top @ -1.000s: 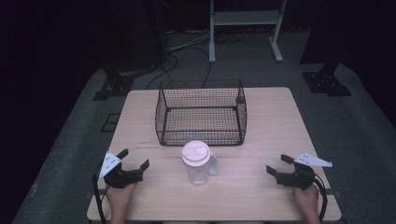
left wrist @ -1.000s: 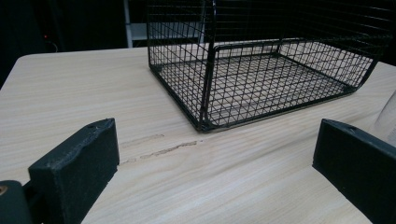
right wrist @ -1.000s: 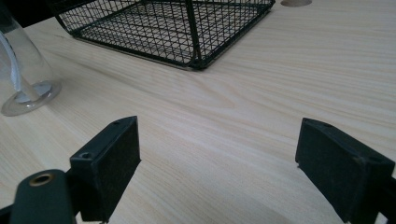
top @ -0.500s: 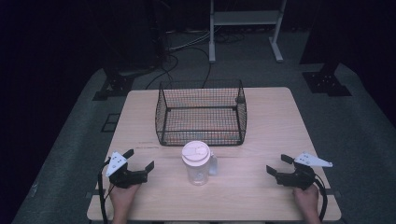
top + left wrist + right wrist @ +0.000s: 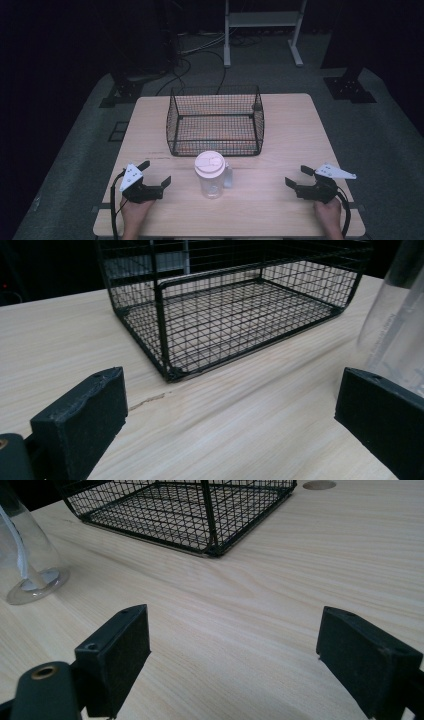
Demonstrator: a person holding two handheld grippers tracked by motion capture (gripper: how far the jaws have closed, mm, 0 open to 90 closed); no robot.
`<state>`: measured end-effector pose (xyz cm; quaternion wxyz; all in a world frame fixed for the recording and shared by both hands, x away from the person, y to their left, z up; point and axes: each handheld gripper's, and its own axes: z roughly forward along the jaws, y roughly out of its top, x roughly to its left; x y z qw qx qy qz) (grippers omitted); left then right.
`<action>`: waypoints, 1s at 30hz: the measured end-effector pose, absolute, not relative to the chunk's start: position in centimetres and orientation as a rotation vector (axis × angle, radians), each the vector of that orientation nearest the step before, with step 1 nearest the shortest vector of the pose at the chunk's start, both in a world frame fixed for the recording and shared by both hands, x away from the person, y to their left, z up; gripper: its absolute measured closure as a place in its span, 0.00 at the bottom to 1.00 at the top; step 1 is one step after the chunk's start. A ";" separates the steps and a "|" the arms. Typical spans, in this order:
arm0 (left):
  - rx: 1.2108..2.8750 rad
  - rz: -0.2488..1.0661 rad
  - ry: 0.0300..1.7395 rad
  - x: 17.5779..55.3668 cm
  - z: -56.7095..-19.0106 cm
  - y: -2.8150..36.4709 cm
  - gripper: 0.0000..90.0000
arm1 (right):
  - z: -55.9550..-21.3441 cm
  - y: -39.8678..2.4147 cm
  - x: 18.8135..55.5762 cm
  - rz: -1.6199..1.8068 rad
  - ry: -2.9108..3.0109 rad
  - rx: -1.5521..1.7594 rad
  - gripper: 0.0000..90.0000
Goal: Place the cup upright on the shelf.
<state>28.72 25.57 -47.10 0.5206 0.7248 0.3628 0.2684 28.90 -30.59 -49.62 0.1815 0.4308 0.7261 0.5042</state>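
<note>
On the wooden table (image 5: 290,130) the black wire basket (image 5: 215,120) is sitting empty behind the clear plastic cup (image 5: 210,176) with its white lid, probably waiting to receive it, while the left gripper (image 5: 156,174) and right gripper (image 5: 296,177) are flanking it, jaws wide, holding nothing.

The high view looks forward and down from above the near table (image 5: 280,135) edge, taking in the whole top. Each gripper view sits low, close to the wood, facing the basket (image 5: 235,310) at frame top. All three share the basket (image 5: 216,120) and the cup (image 5: 210,175).
</note>
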 end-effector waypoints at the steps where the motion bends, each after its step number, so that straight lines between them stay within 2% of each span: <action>1: 1.742 0.648 0.863 28.7 -47.1 25.5 0.00 | -49.6 -30.6 28.9 1.423 2.051 1.215 0.14; 17: 1.742 0.635 0.812 28.1 -46.8 24.5 0.00 | -49.6 -30.6 28.9 1.422 2.052 1.216 0.14; 30: 1.783 0.637 0.695 27.3 -45.2 22.3 0.00 | -49.6 -30.6 28.9 1.425 2.055 1.215 0.14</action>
